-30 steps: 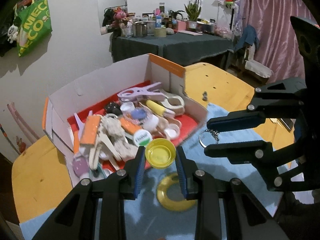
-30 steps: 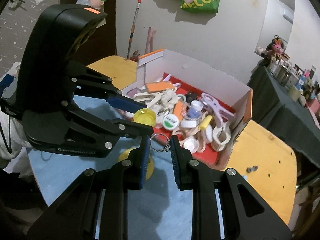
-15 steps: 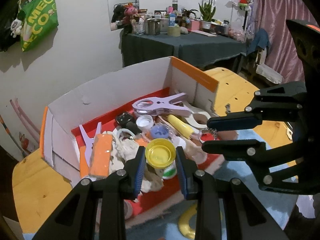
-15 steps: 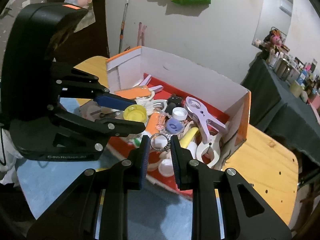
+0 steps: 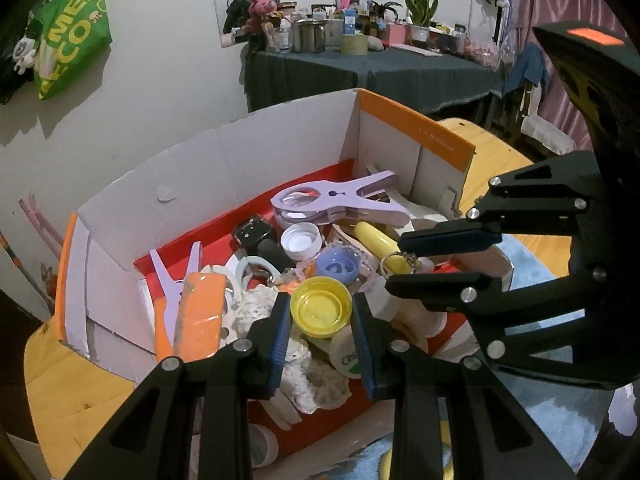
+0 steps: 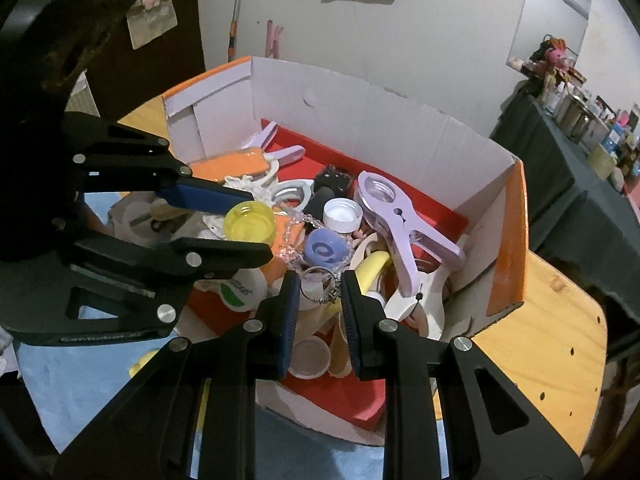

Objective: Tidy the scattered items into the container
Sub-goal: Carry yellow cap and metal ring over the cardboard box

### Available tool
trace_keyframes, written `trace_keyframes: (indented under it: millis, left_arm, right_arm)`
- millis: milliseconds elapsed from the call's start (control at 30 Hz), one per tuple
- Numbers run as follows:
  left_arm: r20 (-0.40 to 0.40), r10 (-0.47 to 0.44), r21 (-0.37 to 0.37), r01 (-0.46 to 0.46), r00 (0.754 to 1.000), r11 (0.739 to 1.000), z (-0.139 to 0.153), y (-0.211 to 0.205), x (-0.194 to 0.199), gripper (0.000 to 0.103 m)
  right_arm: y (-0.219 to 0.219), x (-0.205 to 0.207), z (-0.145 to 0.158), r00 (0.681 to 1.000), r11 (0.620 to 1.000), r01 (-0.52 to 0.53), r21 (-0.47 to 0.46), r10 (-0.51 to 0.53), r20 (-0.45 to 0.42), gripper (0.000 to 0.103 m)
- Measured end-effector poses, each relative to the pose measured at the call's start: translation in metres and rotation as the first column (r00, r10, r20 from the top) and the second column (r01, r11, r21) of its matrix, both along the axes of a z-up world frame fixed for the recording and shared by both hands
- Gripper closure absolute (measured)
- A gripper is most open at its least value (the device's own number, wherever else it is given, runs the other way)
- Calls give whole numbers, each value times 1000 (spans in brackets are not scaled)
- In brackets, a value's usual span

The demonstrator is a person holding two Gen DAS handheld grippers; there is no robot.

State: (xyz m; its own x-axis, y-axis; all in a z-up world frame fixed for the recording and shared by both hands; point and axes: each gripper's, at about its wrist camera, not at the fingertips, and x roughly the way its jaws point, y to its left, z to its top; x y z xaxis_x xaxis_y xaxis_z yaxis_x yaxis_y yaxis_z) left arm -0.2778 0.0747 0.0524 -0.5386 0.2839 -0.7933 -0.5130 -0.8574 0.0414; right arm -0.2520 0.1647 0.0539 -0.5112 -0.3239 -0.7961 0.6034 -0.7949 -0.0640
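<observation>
My left gripper is shut on a yellow bottle cap and holds it above the open cardboard box. The cap also shows in the right wrist view. My right gripper is shut on a metal key ring with a short chain, also above the box; the ring shows in the left wrist view too. The box holds several items: a lilac clothes peg, a white cap, a blue cap, an orange pack.
The box stands on a round wooden table with a blue cloth under the grippers. A yellow ring lies on the cloth. A dark-clothed table with jars stands behind by the wall.
Both grippers have moved forward from over the blue cloth to over the box, each still holding its item. The yellow ring stays behind on the cloth.
</observation>
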Motion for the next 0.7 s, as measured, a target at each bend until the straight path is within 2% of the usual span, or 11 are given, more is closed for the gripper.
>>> trace_keyframes:
  millis: [267, 700]
  left_arm:
    - [7, -2, -16, 2, 1000, 1000, -4, 1, -2, 71]
    - [28, 0, -7, 0, 1000, 1000, -6, -1, -5, 71]
  right_arm:
    - [-4, -6, -5, 1000, 1000, -4, 31, 4, 11, 83]
    - [-6, -6, -6, 1000, 999, -3, 33, 3, 9, 83]
